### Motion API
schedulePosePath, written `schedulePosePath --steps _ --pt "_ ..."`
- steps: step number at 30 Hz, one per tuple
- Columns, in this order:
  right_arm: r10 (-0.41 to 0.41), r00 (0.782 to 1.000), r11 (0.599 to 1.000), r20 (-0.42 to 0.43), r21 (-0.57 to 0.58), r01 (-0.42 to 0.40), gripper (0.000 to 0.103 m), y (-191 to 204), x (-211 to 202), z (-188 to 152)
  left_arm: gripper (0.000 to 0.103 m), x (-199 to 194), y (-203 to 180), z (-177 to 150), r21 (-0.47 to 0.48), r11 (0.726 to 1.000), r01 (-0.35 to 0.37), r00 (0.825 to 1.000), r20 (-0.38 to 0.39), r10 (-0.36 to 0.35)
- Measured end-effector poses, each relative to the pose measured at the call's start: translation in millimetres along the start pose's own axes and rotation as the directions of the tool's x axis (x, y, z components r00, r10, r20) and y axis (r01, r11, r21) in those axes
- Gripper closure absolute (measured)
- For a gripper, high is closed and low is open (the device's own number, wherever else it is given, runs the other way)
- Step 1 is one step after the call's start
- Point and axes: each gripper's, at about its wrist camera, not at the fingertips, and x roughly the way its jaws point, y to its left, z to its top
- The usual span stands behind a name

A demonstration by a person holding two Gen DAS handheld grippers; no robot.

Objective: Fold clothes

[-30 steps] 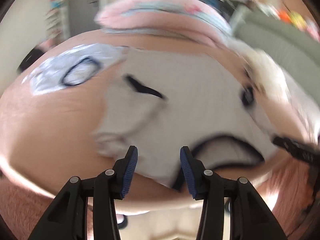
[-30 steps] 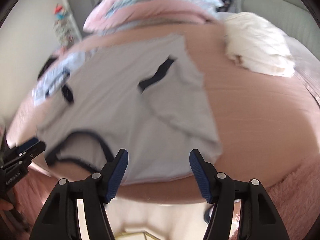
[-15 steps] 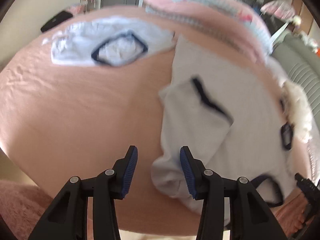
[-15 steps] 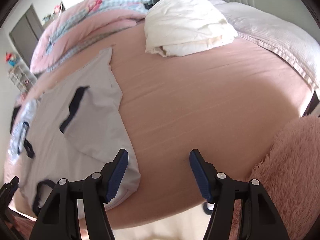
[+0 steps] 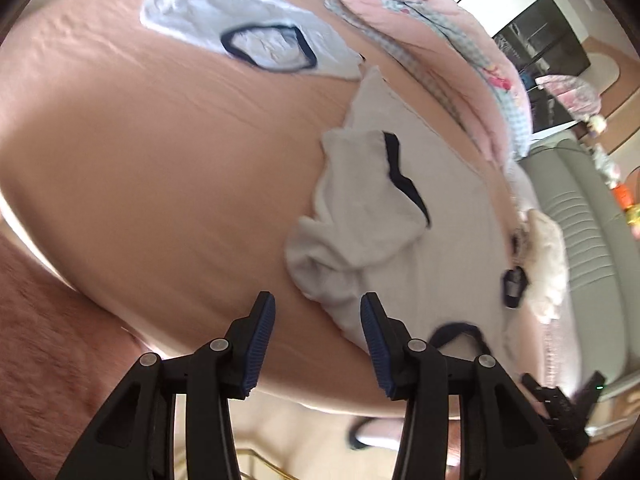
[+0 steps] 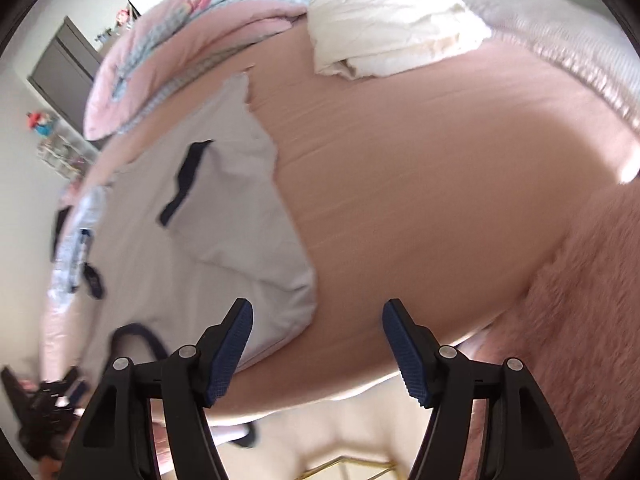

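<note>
Pale grey T-shirt w/ navy trim (image 5: 432,216) lies spread on the pink bed sheet (image 5: 160,160), neck end at the near edge, long axis running from there toward the far side; both sleeves already lie folded onto the body. Left gripper (image 5: 318,332) has jaws apart, nothing between, just short of the shirt's crumpled left shoulder. Right gripper (image 6: 316,344) has jaws wide & just been opening, empty, its left pad over the right shoulder corner; shirt (image 6: 192,240) lies to its left. Each hand about equally near its own corner. Count: 2 grey shirts (the second, lighter shirt (image 5: 248,36) toward the far left corner), 1 folded cream garment (image 6: 392,20) far right, 1 pink quilt (image 5: 440,52).
</note>
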Motion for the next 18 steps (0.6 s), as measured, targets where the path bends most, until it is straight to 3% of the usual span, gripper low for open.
schedulePosePath --steps 2,6,11,15,18 --pt "0.056 0.998 0.998 -0.032 -0.019 -0.056 0.036 6 3 -5 0.062 7 -3 -2 -0.015 0.998 0.064 0.997 -0.039 -0.064" --pt "0.063 0.997 0.997 -0.042 -0.038 -0.065 0.036 14 9 -10 0.062 9 -14 -10 0.018 1.000 0.025 0.999 -0.028 -0.025" --pt "0.088 0.996 0.996 -0.020 -0.016 -0.088 0.039 14 19 -5 0.062 11 -6 -11 -0.046 0.997 0.063 0.998 0.026 -0.062" --pt "0.036 0.999 0.995 -0.014 -0.097 -0.037 0.052 28 32 -1 0.062 14 0 -8 -0.087 0.991 0.100 0.991 0.095 -0.092" --pt "0.006 1.000 0.990 -0.013 -0.141 -0.008 0.055 32 33 -4 0.062 16 -3 -9 -0.073 0.993 0.089 0.990 0.112 -0.080"
